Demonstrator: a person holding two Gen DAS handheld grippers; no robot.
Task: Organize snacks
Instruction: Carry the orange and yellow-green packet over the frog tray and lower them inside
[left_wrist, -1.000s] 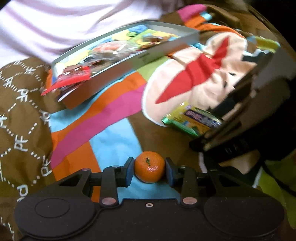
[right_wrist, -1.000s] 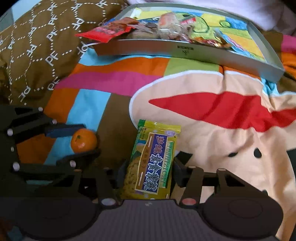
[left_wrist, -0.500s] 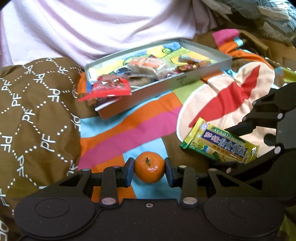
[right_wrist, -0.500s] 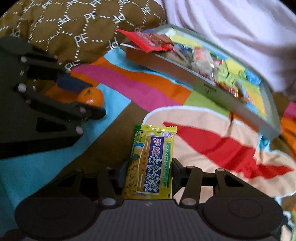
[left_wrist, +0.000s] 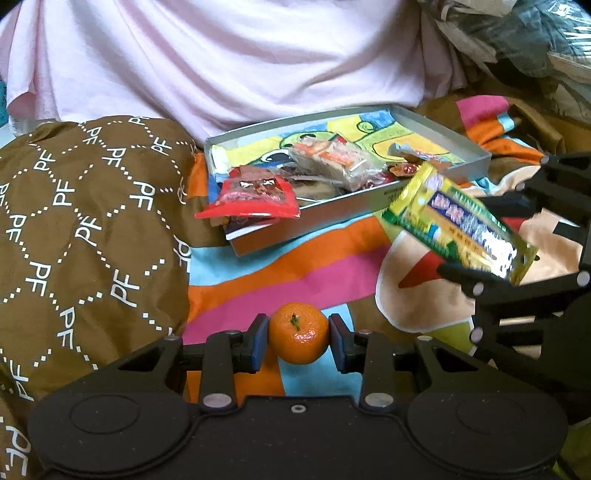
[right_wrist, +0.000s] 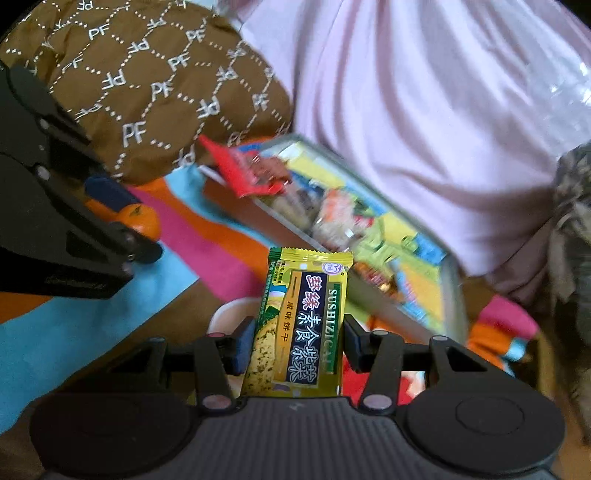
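My left gripper (left_wrist: 298, 339) is shut on a small orange mandarin (left_wrist: 298, 333), held above the colourful blanket. My right gripper (right_wrist: 300, 341) is shut on a yellow-green biscuit packet (right_wrist: 303, 325), lifted in the air just right of the snack box. That packet also shows in the left wrist view (left_wrist: 458, 218), with the right gripper (left_wrist: 491, 240) at the right edge. The mandarin (right_wrist: 144, 221) and the left gripper (right_wrist: 122, 218) show at the left of the right wrist view. A shallow grey box (left_wrist: 454, 138) holds several wrapped snacks, and a red packet (left_wrist: 253, 197) hangs over its near corner.
The box rests on a colourful cartoon blanket (left_wrist: 314, 277). A brown quilted cushion (left_wrist: 85, 229) rises at the left. A person in a pale pink shirt (left_wrist: 229, 62) sits right behind the box. Crumpled dark fabric (left_wrist: 517, 33) lies at the far right.
Both grippers have risen and moved toward the box. The right gripper has lifted the biscuit packet up to the box's near right side. The left still holds the mandarin.
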